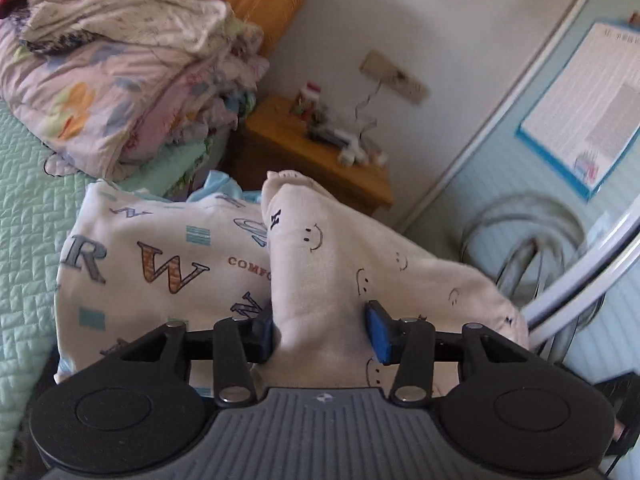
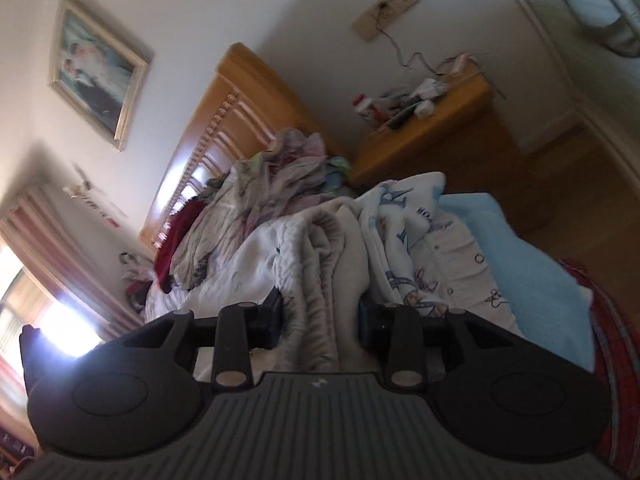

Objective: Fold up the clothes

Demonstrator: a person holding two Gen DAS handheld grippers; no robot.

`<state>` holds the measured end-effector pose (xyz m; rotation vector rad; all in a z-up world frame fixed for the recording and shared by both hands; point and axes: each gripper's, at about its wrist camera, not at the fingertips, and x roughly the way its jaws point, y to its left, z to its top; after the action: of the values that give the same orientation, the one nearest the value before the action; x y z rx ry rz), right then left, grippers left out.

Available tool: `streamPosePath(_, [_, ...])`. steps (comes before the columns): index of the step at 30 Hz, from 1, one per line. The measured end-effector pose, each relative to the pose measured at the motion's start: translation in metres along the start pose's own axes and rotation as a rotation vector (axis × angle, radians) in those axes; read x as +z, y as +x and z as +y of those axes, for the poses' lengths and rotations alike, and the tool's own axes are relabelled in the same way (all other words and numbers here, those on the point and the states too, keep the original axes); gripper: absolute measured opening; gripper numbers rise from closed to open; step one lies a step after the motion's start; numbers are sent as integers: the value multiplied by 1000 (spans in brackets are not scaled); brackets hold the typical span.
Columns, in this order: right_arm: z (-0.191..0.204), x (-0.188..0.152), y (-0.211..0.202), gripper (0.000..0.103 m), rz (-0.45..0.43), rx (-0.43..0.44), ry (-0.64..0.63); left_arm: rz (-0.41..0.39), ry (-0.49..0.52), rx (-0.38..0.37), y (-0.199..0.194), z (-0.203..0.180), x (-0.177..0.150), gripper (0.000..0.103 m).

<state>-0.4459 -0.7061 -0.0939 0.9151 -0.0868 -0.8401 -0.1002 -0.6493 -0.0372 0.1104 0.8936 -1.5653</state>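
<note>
In the left wrist view a cream garment with small smiley faces (image 1: 320,264) runs as a ridge between the fingers of my left gripper (image 1: 322,332). The inner blue face of the right pad (image 1: 378,332) shows bare, so the jaws stand open around the cloth. Under it lies a white garment printed with big letters (image 1: 160,264) on the green quilted bed cover (image 1: 28,208). In the right wrist view my right gripper (image 2: 320,320) is shut on a bunched white garment (image 2: 320,264), its folds filling the gap between both pads. A white printed garment (image 2: 416,248) lies beside it.
A heap of pastel bedding (image 1: 120,92) and a dark red cloth (image 2: 180,236) sit by the wooden headboard (image 2: 224,120). A cluttered wooden nightstand (image 1: 320,160) stands beside the bed. A light blue cloth (image 2: 520,264) lies right of the garments. A fan (image 1: 532,248) stands near the wall.
</note>
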Motion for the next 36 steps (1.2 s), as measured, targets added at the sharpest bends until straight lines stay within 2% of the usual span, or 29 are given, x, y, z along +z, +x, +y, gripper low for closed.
streamPosePath(2, [7,-3,7,41,-21,1,-36,-62,-3,47,-15,-2,4,64])
streamPosePath(3, [8,-3,9,43,-27,-1,-36,-104,-7,74,-25,-2,5,73])
streamPosePath(4, [7,-3,9,45,-36,0,-18,-145,-12,100,-37,-2,6,78])
streamPosePath(7, [-3,0,1,47,-47,29,110,-203,-8,95,-77,3,2,81])
streamPosePath(11, [-15,3,-25,59,-141,16,262,-180,-37,146,-124,23,-17,87])
streamPosePath(13, [-21,5,-39,80,-191,7,336,-161,-99,189,-153,44,-36,91])
streamPosePath(16, [-18,4,-61,83,-269,-7,390,-144,-199,266,-199,80,-67,91])
streamPosePath(18, [-1,1,-70,83,-310,0,344,-168,-229,377,-239,101,-88,91])
streamPosePath(20, [34,-6,-75,84,-340,2,196,-201,-222,540,-281,113,-109,92])
streamPosePath(23, [110,-38,-69,93,-345,38,-112,-238,-157,858,-339,112,-133,99])
streamPosePath(24, [134,-53,-61,96,-302,72,-196,-230,-126,983,-355,108,-140,102])
streamPosePath(26, [179,-88,-40,97,-170,163,-340,-214,-52,1202,-381,100,-152,102])
streamPosePath(29, [232,-158,3,97,119,296,-405,-224,50,1468,-416,81,-175,102])
streamPosePath(32, [276,-242,34,96,433,400,-425,-308,147,1608,-446,52,-199,102])
streamPosePath(34, [304,-294,36,96,569,466,-481,-358,210,1678,-462,32,-218,103])
streamPosePath(36, [327,-330,31,96,658,525,-524,-386,228,1717,-475,18,-234,103])
